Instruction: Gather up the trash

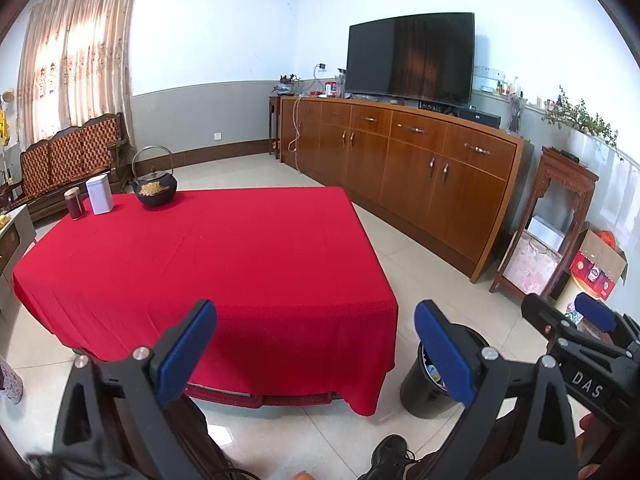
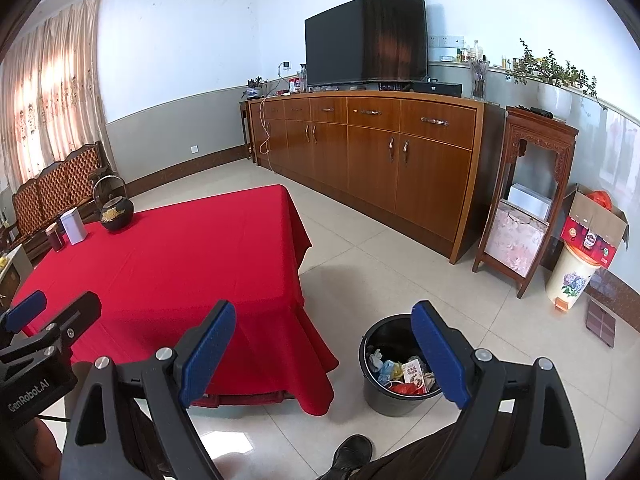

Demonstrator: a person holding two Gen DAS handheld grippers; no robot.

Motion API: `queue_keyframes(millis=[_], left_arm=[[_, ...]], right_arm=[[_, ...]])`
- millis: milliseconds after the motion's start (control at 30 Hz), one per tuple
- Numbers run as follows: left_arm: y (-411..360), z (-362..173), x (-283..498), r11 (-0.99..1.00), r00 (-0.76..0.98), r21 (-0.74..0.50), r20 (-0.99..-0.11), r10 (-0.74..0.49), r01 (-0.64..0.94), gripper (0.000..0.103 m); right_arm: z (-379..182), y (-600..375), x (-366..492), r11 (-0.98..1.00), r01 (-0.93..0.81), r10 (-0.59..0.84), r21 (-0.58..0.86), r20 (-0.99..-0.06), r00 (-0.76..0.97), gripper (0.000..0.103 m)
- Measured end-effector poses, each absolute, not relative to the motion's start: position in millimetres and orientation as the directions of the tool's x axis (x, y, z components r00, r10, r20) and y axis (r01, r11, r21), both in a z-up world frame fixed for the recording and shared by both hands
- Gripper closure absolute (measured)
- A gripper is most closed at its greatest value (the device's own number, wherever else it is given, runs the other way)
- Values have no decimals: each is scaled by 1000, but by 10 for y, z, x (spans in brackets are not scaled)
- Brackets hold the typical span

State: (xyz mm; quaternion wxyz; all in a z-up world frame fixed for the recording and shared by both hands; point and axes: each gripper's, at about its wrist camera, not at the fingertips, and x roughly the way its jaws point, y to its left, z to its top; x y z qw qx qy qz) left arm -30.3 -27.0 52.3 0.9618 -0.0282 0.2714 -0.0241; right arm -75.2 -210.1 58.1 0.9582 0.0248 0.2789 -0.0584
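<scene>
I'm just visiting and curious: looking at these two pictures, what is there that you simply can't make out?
- Black plastic trash bucket, left wrist view: its contents are mostly hidden behind the left claw's blue pad.
- Same bucket, right wrist view: the right claw covers its right rim; the trash inside is too jumbled to tell piece by piece.
- Small bottles on the wall ledge: too small to identify.
- Under the red tablecloth: hidden by the cloth.

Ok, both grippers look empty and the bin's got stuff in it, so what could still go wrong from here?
Calling it done early: the far floor past the table is hidden from both cameras.
The black bin stands close beside the person's shoe; a step could tip it.
Mistaking the teapot and tins for trash.
</scene>
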Motion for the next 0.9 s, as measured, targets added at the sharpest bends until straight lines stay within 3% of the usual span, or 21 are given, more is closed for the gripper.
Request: queue_keyframes(millis=[900], left_arm=[[-273, 463, -262, 997, 834, -74, -547, -68, 33, 3]], right_arm=[[497, -2064, -719, 992, 121, -89, 22, -551, 830, 12]])
